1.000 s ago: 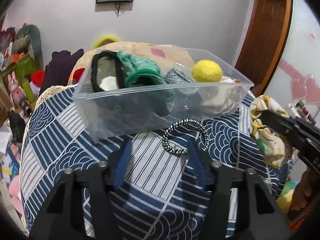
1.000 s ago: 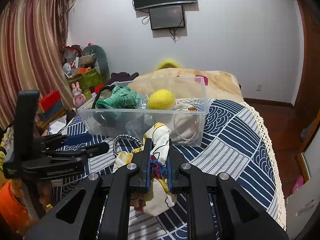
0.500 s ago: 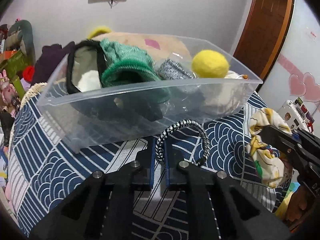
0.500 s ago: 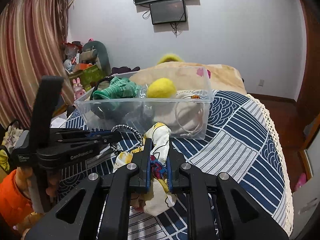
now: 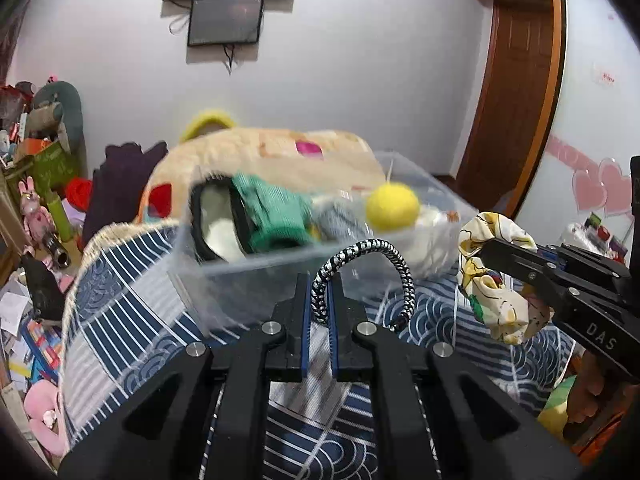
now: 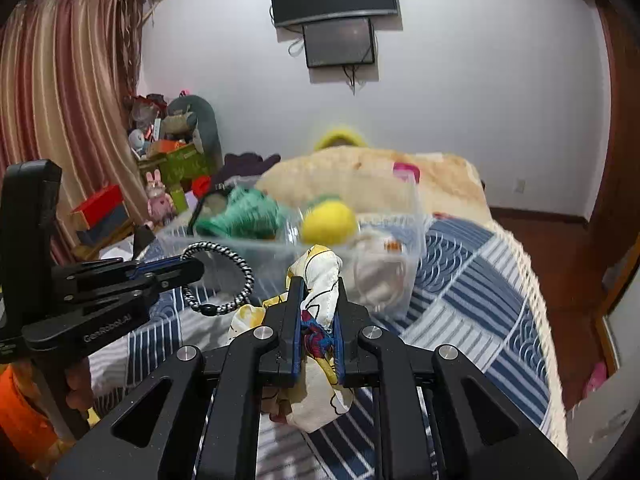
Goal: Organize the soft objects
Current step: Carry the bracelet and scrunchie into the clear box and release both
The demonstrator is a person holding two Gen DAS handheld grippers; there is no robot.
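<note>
My left gripper (image 5: 319, 300) is shut on a black-and-white braided cord loop (image 5: 370, 256) and holds it in the air in front of the clear plastic bin (image 5: 280, 284). The loop also shows in the right wrist view (image 6: 236, 280). My right gripper (image 6: 318, 300) is shut on a yellow-and-white printed scrunchie (image 6: 320, 276), which also shows in the left wrist view (image 5: 496, 280). The bin (image 6: 400, 216) stands on the blue patterned bedspread (image 6: 460, 300) and holds a yellow ball (image 5: 392, 205), a green knit piece (image 5: 276, 216) and other soft items.
A beige blanket (image 5: 272, 152) lies behind the bin. Toys and boxes (image 6: 168, 160) crowd the floor left of the bed. A wooden door (image 5: 516, 80) stands at the right. Screens (image 6: 336, 20) hang on the wall.
My left gripper closed on the cord loop and lifted it off the bedspread, tilting upward. My right gripper keeps its hold on the scrunchie and has risen slightly.
</note>
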